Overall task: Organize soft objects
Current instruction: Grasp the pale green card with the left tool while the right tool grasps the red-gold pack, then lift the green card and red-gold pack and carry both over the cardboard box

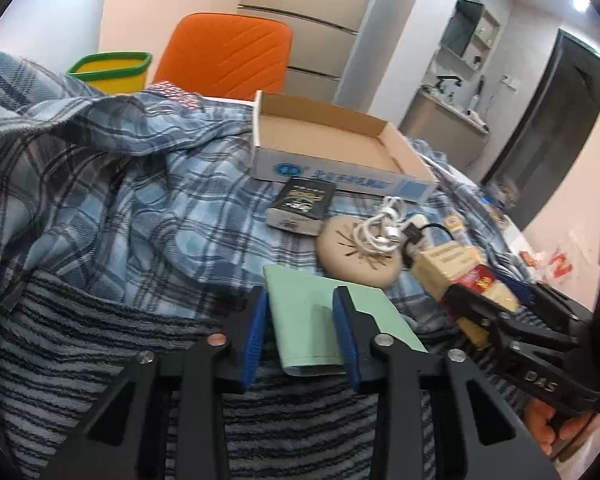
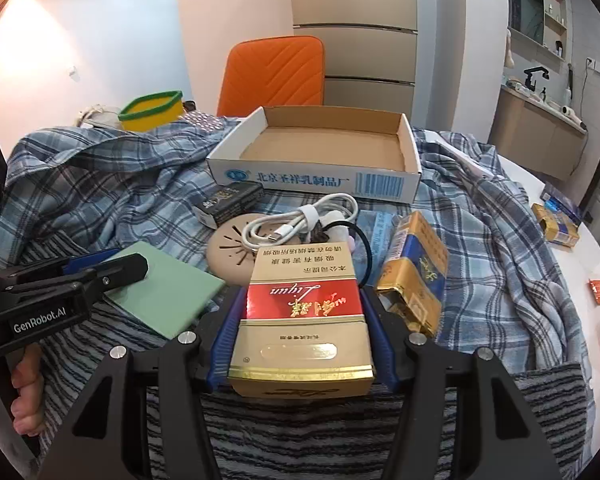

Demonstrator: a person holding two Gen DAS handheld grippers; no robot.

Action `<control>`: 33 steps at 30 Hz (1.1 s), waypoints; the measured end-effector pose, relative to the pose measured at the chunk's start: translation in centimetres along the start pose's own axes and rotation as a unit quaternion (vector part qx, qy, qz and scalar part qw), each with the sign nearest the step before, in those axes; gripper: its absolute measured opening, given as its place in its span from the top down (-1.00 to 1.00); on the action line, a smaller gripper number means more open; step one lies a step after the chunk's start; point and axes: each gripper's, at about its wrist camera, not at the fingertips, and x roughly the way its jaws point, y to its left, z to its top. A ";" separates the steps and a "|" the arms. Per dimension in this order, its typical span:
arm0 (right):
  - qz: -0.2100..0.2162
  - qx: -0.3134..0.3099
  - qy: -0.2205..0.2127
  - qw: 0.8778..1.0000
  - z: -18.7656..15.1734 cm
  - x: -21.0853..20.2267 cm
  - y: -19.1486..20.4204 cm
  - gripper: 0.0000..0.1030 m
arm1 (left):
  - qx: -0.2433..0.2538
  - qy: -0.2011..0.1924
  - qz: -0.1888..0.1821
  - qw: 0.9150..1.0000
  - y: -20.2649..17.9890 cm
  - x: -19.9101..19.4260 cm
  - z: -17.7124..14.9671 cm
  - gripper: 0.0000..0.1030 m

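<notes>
Plaid blanket (image 2: pixel 112 184) and the striped towel (image 2: pixel 308 436) are the soft things you are meant to organize, and both sit spread over the desk under a scatter of small hard items: the blanket fills the middle and left of both views, the towel the bottom edge.

Your right gripper (image 2: pixel 304 320) has its fingers pressed against the two sides of a red-and-gold cigarette pack (image 2: pixel 304 320), low in the centre of the right view. Your left gripper (image 1: pixel 300 336) straddles the near end of a pale green card (image 1: pixel 332 316); its fingers stand either side with a little gap showing, so it looks spread rather than clamped.

My reading is that you are clearing the clutter into the open cardboard box (image 2: pixel 412 160) at upper centre before you fold anything. Lift the pack straight up so it does not drag the white cable (image 2: pixel 300 220) coiled on the round beige disc (image 2: pixel 230 256) just beyond it. Carry it level over the box wall and let go low inside. Mind the blue-and-gold pack (image 2: pixel 416 268) lying just right of your fingers, and the black box (image 2: pixel 230 200) near the carton's front
</notes>
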 end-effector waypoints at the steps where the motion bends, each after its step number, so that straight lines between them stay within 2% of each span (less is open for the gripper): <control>1: 0.000 -0.001 0.003 1.000 0.0 0.2 0.0 -0.09 | 0.001 -0.002 -0.005 1.000 -0.1 -0.1 0.0 0.46; 4: 0.002 0.000 0.004 1.000 0.1 0.3 0.0 -0.09 | 0.009 -0.021 -0.031 0.999 -0.3 -1.0 -0.2 0.63; 6: 0.008 0.007 -0.003 1.000 0.1 0.0 -0.2 -0.09 | 0.021 -0.035 -0.045 0.998 -0.8 -1.6 -0.3 0.65; 9: 0.012 0.015 -0.008 1.000 0.0 -0.1 -0.6 -0.09 | 0.043 -0.019 -0.030 0.998 -1.8 -1.1 -0.5 0.64; 11: 0.013 0.016 -0.008 1.000 0.1 -0.2 -0.6 -0.09 | 0.038 0.010 -0.025 0.999 -1.7 -0.2 -0.4 0.50; 12: 0.012 0.016 -0.008 1.000 0.1 -0.2 -0.6 -0.09 | 0.031 0.023 -0.032 0.999 -1.5 0.3 -0.4 0.35; 13: 0.012 0.015 -0.008 1.000 0.1 -0.2 -0.6 -0.09 | 0.021 0.037 -0.046 0.998 -1.1 0.7 -0.3 0.14; 15: 0.013 0.017 -0.006 1.000 0.1 -0.2 -0.6 -0.09 | 0.006 0.059 -0.081 0.995 -0.5 1.3 -0.2 -0.05; 20: 0.014 0.014 0.003 1.000 0.1 0.2 -0.4 -0.09 | 0.012 0.059 -0.076 0.995 -0.8 1.3 -0.4 -0.05; 21: 0.014 0.012 0.004 1.000 0.1 0.2 -0.4 -0.09 | 0.011 0.055 -0.074 0.996 -0.8 1.2 -0.4 0.27; 22: 0.013 0.011 0.005 1.000 0.1 0.2 -0.4 -0.09 | 0.009 0.043 -0.067 0.997 -0.7 0.9 -0.4 0.52; 24: 0.012 0.013 0.002 1.000 0.1 0.1 -0.4 -0.09 | 0.010 0.021 -0.085 0.996 -0.6 0.1 -0.4 0.63; 28: 0.019 0.024 -0.016 0.999 0.0 -0.6 -0.9 -0.09 | 0.039 -0.034 -0.086 0.995 -1.6 -1.9 -0.8 0.74; 33: 0.031 0.039 -0.066 0.997 -0.1 -2.4 -1.4 -0.09 | 0.075 -0.152 -0.064 0.983 -2.8 -6.3 -1.9 0.79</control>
